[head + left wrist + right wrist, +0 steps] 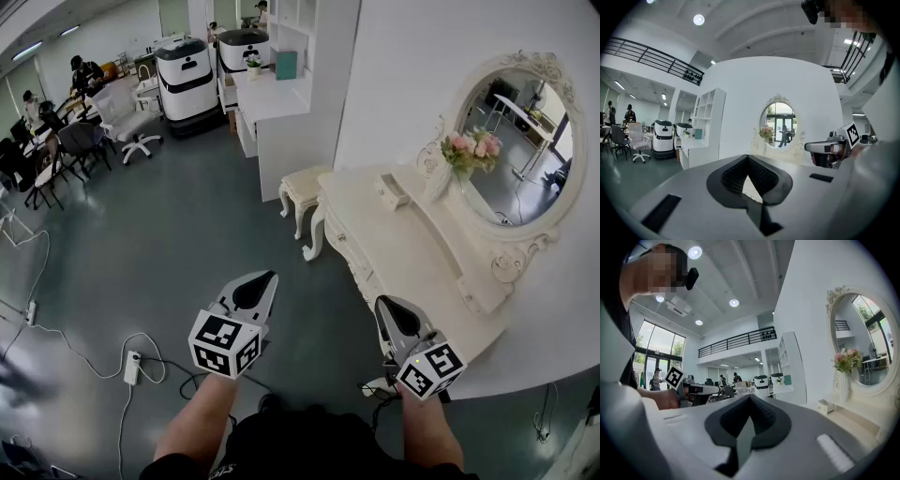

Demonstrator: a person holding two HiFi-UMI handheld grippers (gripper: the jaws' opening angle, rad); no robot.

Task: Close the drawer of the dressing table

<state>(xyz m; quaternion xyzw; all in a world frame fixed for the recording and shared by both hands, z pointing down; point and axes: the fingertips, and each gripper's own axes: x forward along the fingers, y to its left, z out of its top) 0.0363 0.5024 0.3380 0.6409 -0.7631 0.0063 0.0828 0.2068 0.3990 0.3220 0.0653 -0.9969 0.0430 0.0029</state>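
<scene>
Both tools hang low before the person: the left gripper [262, 281] and the right gripper [386, 307] each have their jaws pressed together on nothing, well apart from the dressing table [403, 253]. Its small drawer [392, 190] stands pulled out over the tabletop, near the vase of flowers [472, 150] below the mirror [520, 150]. An off-centre push could skew and jam the drawer, and a wide reach might knock the vase.
</scene>
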